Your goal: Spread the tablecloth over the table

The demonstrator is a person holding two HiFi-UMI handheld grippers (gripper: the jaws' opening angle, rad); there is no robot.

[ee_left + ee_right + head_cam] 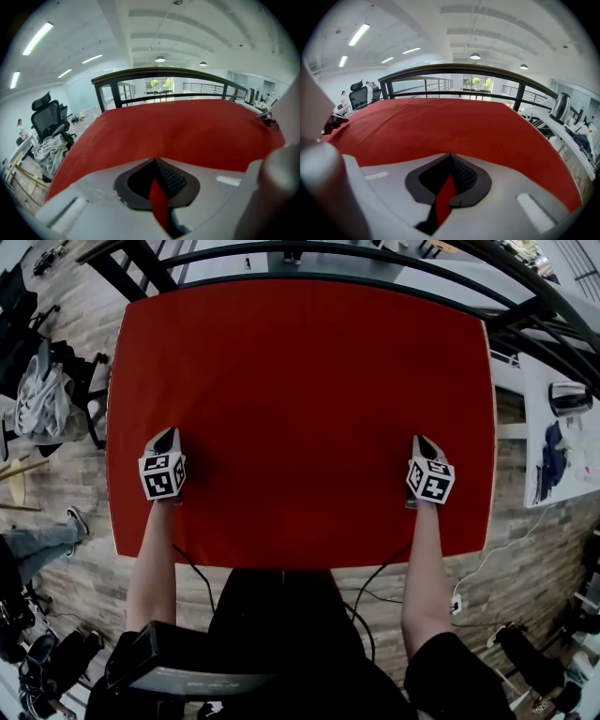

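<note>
1. The red tablecloth (pixel 300 409) lies flat over the whole tabletop, hiding it, with its near edge towards the person.
2. The left claw (pixel 167 440) and right claw (pixel 423 444) each clench a pinch of cloth. They sit well apart, probably to pull it evenly taut.

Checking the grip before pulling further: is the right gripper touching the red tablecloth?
Touching. In the right gripper view, the right gripper is shut, with a strip of the red tablecloth pinched between its jaws.
</note>
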